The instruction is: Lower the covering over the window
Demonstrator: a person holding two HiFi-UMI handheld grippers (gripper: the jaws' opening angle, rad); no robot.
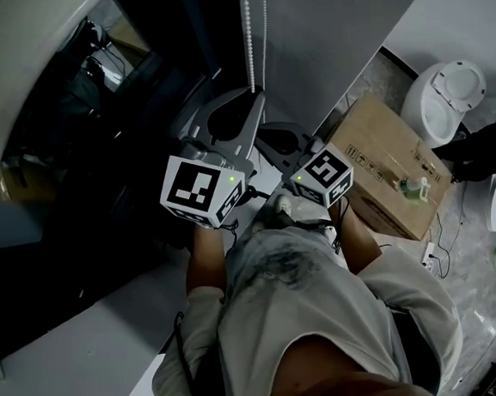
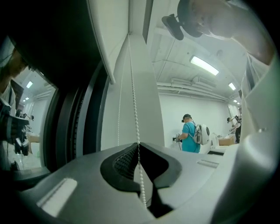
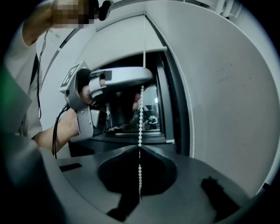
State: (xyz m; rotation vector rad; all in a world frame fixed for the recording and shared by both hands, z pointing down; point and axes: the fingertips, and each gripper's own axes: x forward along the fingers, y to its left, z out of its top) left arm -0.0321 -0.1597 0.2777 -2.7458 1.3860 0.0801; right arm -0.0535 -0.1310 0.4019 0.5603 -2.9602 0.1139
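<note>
Left gripper: jaws clamped on the bead chain. The chain enters between the jaws at 6 o'clock and runs straight up to 12. A second strand hangs free just beside it, toward 9.

Right gripper: jaws also pinched shut on the same chain, lower down. Only this view shows the other gripper, at 11 o'clock, gripping the strand higher up.

Roller blind: pale fabric at 12 o'clock in the right gripper view, covering the top of the window. The dark window opening below it is uncovered down to the sill.

Head view only: cardboard box on the floor at 3 o'clock, with a small bottle on top.

Left gripper view only: person in a teal top far off at 3 o'clock, and a ceiling light strip at 1.
</note>
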